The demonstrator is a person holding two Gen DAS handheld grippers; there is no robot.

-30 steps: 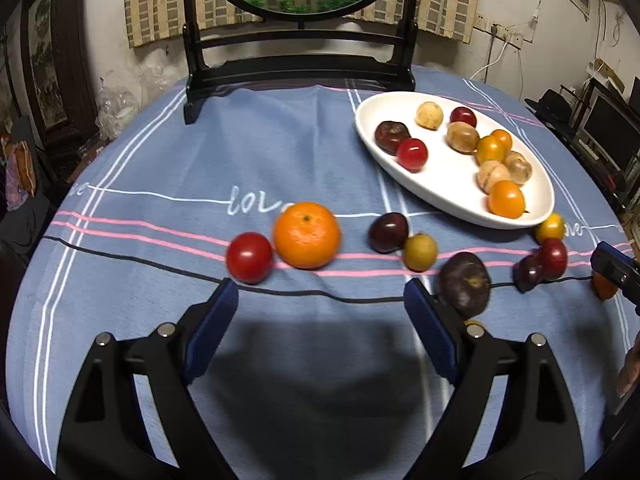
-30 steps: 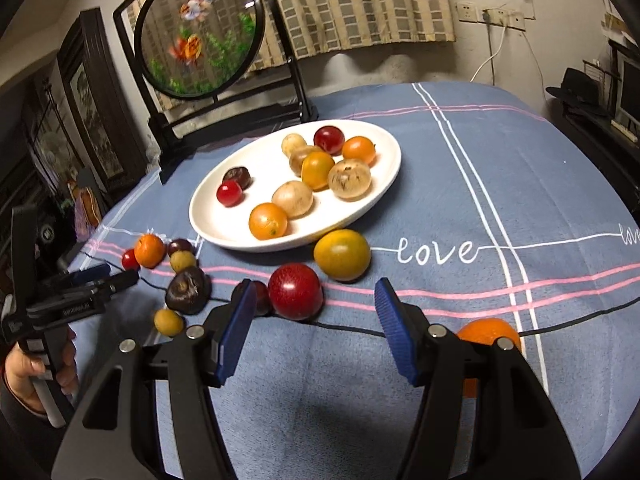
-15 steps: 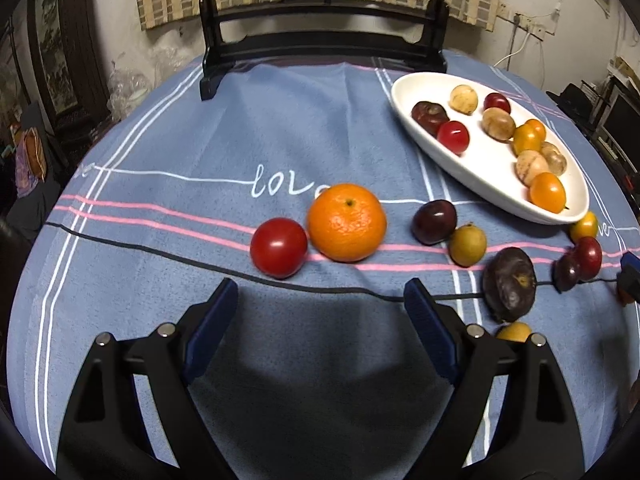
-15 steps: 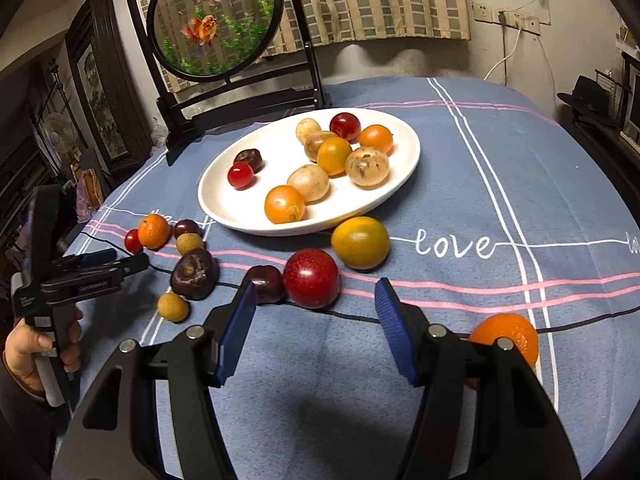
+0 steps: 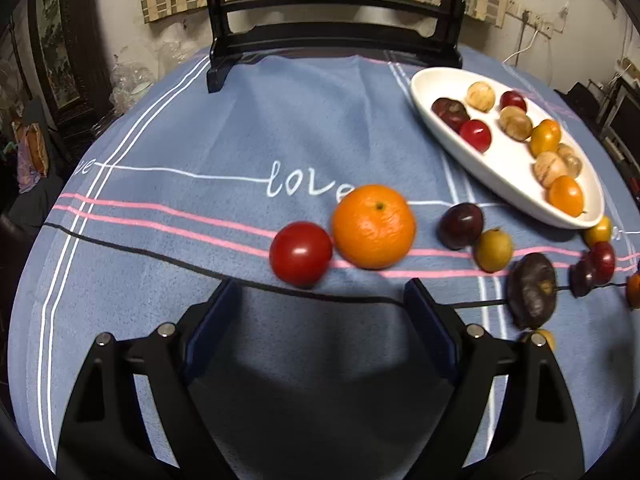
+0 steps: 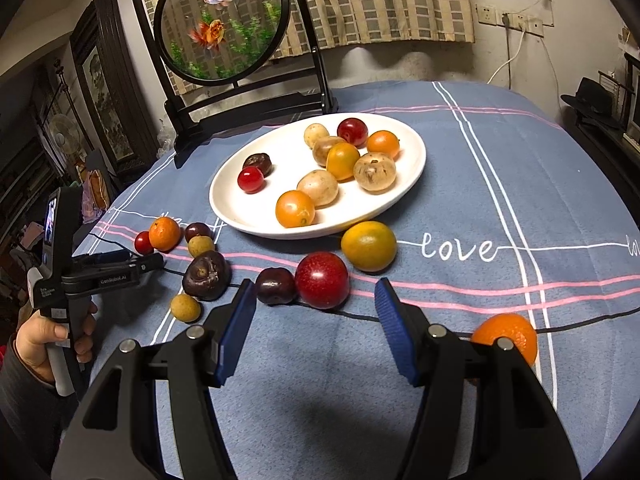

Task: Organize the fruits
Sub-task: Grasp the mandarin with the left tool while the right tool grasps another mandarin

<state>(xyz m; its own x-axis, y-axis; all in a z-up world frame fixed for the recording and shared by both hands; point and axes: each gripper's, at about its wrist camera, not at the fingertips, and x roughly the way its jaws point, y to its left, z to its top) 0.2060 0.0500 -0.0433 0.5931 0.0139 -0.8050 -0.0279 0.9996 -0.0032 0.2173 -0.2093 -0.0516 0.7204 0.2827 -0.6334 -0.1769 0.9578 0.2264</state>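
A white oval plate (image 6: 408, 148) (image 5: 500, 176) holds several fruits. Loose fruits lie on the blue cloth in front of it. In the left wrist view my open, empty left gripper (image 5: 320, 304) is just short of a red tomato (image 5: 301, 254) and an orange (image 5: 374, 226). A dark plum (image 5: 460, 226), a yellow-green fruit (image 5: 494, 250) and a wrinkled dark fruit (image 5: 532, 290) lie to their right. In the right wrist view my open, empty right gripper (image 6: 316, 304) is just short of a red fruit (image 6: 322, 285), beside a dark plum (image 6: 276, 286) and a yellow-orange fruit (image 6: 369, 246).
A second orange (image 6: 506, 336) lies behind the right gripper's right finger. A small yellow fruit (image 6: 185, 308) lies at the front left. A black stand with a round goldfish panel (image 6: 222, 20) is at the table's back. The left gripper also shows in the right wrist view (image 6: 120, 266).
My left gripper has moved forward and left, so the tomato and orange are closer and more centred. My right gripper has drawn closer to the red fruit. Both stay open.
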